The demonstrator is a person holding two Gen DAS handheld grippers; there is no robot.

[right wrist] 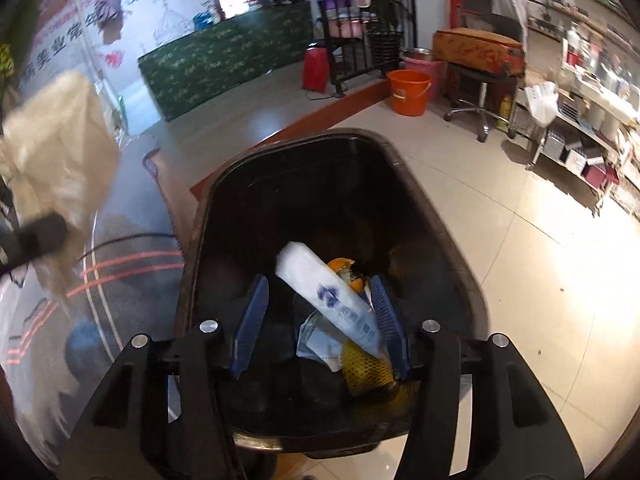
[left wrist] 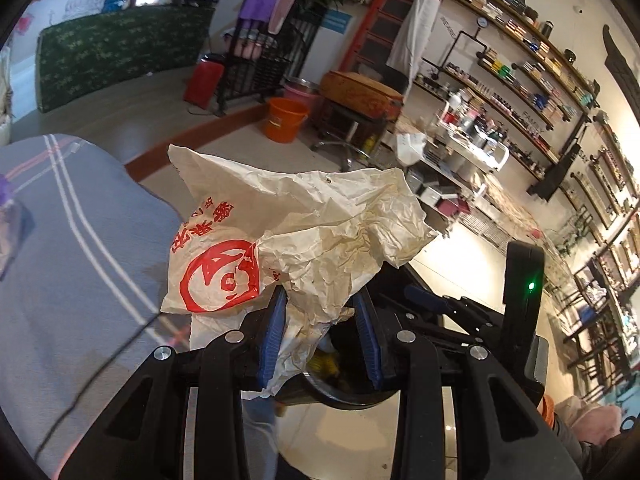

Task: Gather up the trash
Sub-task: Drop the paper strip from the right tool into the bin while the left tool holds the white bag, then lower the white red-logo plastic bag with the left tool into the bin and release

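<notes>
My left gripper point(left wrist: 320, 300) is shut on a crumpled cream paper bag point(left wrist: 296, 232) with red print, held in the air above the black trash bin point(left wrist: 344, 396). The bag also shows blurred at the left of the right wrist view point(right wrist: 60, 152). My right gripper point(right wrist: 320, 284) is open and empty over the mouth of the black trash bin point(right wrist: 448, 248). Inside the bin lie a white plastic wrapper with blue print point(right wrist: 328, 292), a yellow mesh sleeve point(right wrist: 364, 364), orange peel point(right wrist: 340, 266) and a clear wrapper point(right wrist: 316, 340).
A bed with a grey striped cover point(left wrist: 80, 248) lies to the left of the bin. An orange bucket point(right wrist: 408, 92), a stool point(right wrist: 476, 76) and shelving racks point(right wrist: 580, 128) stand on the tiled floor point(right wrist: 540, 280) further off.
</notes>
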